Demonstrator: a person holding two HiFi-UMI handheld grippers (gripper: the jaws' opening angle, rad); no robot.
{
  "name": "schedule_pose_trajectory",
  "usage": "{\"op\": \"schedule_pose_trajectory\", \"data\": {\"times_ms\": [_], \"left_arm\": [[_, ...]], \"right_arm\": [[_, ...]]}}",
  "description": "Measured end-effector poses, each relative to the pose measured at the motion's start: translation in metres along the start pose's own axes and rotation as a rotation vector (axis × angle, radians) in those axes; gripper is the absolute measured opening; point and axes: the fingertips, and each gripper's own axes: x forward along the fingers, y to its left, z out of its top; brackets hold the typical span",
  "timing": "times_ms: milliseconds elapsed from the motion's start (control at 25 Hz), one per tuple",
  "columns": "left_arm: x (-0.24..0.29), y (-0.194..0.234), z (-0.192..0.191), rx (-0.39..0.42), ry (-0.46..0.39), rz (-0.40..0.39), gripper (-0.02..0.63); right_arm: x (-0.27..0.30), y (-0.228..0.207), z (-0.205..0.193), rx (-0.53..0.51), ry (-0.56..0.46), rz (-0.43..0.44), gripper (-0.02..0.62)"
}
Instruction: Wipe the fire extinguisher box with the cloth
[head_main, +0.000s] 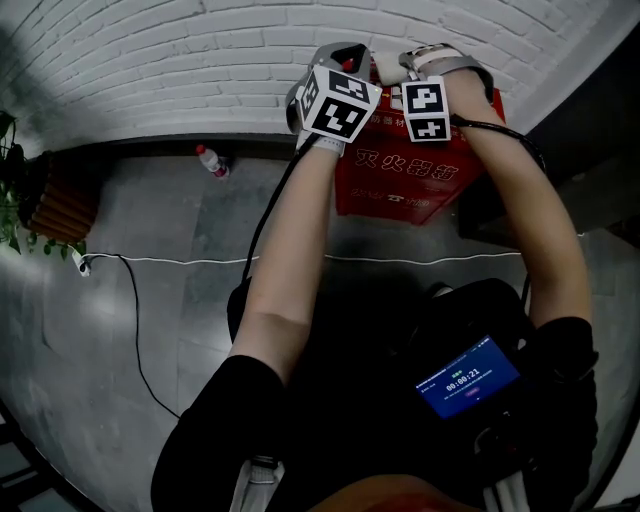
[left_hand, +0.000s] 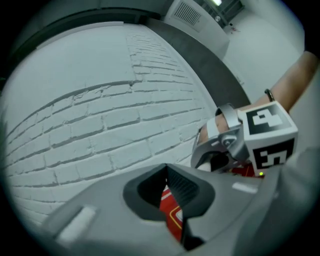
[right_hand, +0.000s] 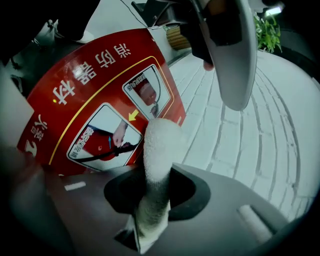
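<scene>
A red fire extinguisher box (head_main: 400, 185) with yellow lettering stands against the white brick wall. Both grippers are held over its top edge, side by side. My right gripper (right_hand: 156, 185) is shut on a white cloth (right_hand: 157, 150), whose rolled end sticks out toward the box's labelled face (right_hand: 95, 100). My left gripper (left_hand: 167, 172) is shut with nothing between its pads, and a strip of red box shows below them. In the left gripper view the right gripper (left_hand: 212, 155) sits just to the right. One grey finger of the left gripper (right_hand: 230, 55) hangs at the top of the right gripper view.
A plastic bottle (head_main: 212, 161) with a red cap stands on the grey floor by the wall. A white cable (head_main: 200, 260) runs across the floor. A plant (head_main: 12, 200) and a wooden planter (head_main: 60, 205) are at far left. A dark object (head_main: 490, 215) sits right of the box.
</scene>
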Motion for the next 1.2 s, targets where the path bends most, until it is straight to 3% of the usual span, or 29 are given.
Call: {"op": "schedule_pose_trajectory", "data": {"times_ms": [400,1200], "left_arm": [[0.015,-0.052,0.031,0.069,-0.015,-0.049,0.0],[0.049,-0.139,0.07,0.076,-0.068,-0.155,0.0]], "right_arm": [[-0.011,0.028,-0.044,0.032,0.037,0.018,0.089],[-0.033,0.095,-0.155,0.088,0.171,0.089,0.089]]}}
